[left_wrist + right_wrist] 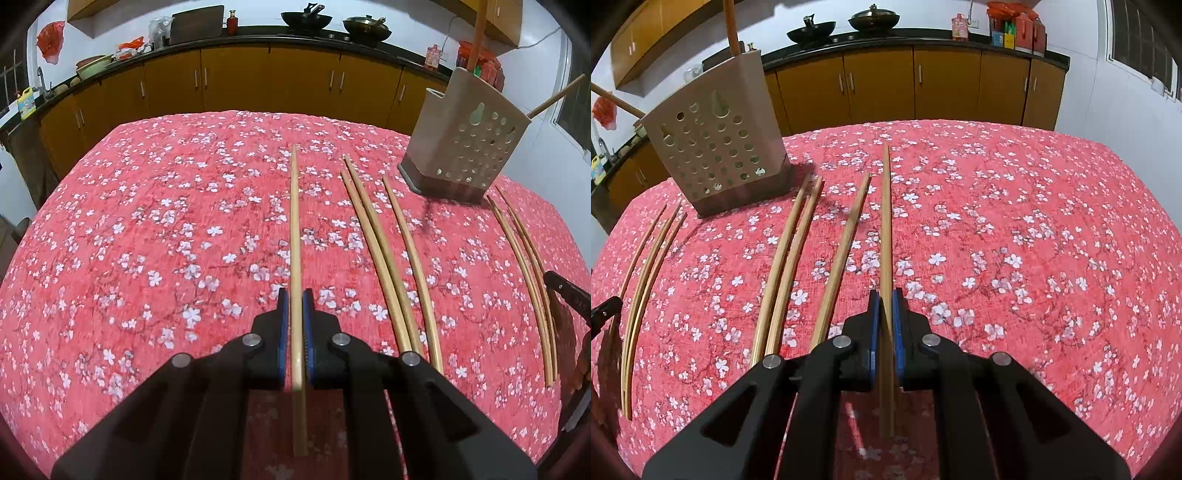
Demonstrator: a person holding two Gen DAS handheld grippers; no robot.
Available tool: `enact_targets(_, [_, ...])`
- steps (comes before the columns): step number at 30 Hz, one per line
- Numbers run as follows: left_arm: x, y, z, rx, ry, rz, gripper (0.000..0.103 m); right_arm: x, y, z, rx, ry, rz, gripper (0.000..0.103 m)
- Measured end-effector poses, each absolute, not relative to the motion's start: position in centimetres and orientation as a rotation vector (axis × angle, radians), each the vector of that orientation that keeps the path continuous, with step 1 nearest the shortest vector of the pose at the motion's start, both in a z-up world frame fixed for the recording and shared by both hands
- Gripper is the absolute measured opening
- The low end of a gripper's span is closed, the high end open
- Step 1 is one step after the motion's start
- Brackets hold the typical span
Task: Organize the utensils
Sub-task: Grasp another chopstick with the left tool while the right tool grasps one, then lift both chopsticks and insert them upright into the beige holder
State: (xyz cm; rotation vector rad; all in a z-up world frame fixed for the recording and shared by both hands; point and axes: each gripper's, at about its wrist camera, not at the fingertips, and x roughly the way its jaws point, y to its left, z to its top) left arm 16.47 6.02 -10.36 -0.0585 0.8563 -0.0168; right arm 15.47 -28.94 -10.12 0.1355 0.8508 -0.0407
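No readable writing anywhere. Perforated beige holder stands on the bench, with two wooden handles sticking out of its top. Left claw clamped tight on one chopstick; right claw clamped on another chopstick. Both point forward and down. Loose chopsticks lie side by side between them, in front of the holder.

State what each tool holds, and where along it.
Each is shut on one chopstick near its thick rear end: left tool on its chopstick, right tool on another.
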Motion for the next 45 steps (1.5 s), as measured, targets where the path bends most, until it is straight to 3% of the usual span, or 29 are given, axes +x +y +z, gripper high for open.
enact_targets(8, [16.7,5.7,-9.6,-0.043,0.878,-0.010,0.008,14.6,-29.0,-9.5,0.143,0.837,-0.034,0.008])
enact_targets(30, [14.3,6.1,2.8,-0.091,0.551,-0.037,0.008,10.9,-31.0,0.9,0.193,0.501,-0.049,0.008])
enact_targets(45, [13.5,4.5,7.1,-0.073,0.454,-0.113,0.008,10.8,-30.3,5.0,0.182,0.399,-0.002,0.008])
